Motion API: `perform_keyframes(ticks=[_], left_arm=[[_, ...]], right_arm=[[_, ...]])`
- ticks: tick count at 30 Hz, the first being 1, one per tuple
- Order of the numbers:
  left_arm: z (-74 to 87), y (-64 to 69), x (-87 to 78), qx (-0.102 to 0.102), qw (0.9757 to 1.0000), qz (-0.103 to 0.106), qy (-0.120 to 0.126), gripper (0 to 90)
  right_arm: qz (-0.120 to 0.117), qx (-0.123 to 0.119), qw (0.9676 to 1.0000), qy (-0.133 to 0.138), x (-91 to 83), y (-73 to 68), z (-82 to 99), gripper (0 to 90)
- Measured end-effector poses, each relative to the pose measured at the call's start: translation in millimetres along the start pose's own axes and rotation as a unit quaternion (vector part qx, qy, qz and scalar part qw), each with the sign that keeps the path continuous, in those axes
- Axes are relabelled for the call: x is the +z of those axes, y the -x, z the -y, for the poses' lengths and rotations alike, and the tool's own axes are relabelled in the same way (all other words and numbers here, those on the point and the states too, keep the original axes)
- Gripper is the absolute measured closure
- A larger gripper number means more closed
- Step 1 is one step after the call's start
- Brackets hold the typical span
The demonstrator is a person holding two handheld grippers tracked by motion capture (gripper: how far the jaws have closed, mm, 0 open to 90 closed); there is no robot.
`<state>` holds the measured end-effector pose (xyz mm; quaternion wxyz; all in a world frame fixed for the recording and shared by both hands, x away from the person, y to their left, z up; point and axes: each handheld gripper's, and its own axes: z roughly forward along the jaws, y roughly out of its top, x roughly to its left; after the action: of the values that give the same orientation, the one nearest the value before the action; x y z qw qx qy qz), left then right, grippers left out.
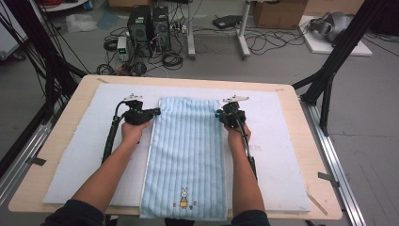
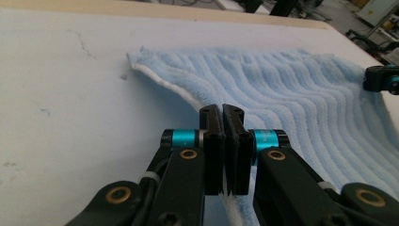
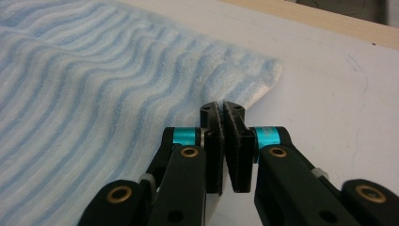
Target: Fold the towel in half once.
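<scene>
A light blue striped towel (image 1: pixel 188 150) lies flat along the white mat, a small rabbit motif (image 1: pixel 184 198) at its near end. My left gripper (image 1: pixel 157 111) is at the towel's left edge near the far end. In the left gripper view its jaws (image 2: pixel 222 110) are shut on the white-hemmed edge of the towel (image 2: pixel 291 89). My right gripper (image 1: pixel 218 113) is at the towel's right edge opposite. Its jaws (image 3: pixel 222 108) are pressed together at the edge of the towel (image 3: pixel 94 84), just short of the far corner. The right gripper's tip (image 2: pixel 381 77) shows across the towel.
A white foam mat (image 1: pixel 84 155) covers most of the wooden table (image 1: pixel 56 136). Black frame legs (image 1: pixel 329 70) stand at both sides. Beyond the far edge, computer towers (image 1: pixel 148 26), cables and boxes sit on the floor.
</scene>
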<state>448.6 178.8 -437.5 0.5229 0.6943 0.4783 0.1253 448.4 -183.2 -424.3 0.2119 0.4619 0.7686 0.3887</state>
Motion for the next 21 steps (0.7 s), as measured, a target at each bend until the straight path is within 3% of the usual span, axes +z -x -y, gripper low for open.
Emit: perform_keyframes(ticks=[6,9,14,18,21], left_arm=[[0.1,7.2,-15.8,0.021,0.9994,0.026,0.013,86.5],[0.0,13.2,-22.2,0.039,0.9987,0.033,0.004,86.5],[4.4,20.0,-33.0,0.042,0.9983,0.039,0.007,86.5],[12.0,23.4,-45.3,0.033,0.9983,0.048,0.008,86.4],[20.2,28.3,-52.5,0.042,0.9977,0.054,0.004,86.4]], right_arm=[[-0.032,0.002,0.9994,0.015,-18.9,-2.1,5.0,86.8],[-0.044,0.0,0.9989,0.013,-27.2,-4.3,10.1,86.8],[-0.056,0.003,0.9982,0.021,-39.8,-8.2,20.3,86.8],[-0.064,0.002,0.9976,0.027,-53.0,-11.3,28.8,86.7],[-0.07,-0.01,0.9973,0.018,-62.0,-17.2,33.6,86.6]])
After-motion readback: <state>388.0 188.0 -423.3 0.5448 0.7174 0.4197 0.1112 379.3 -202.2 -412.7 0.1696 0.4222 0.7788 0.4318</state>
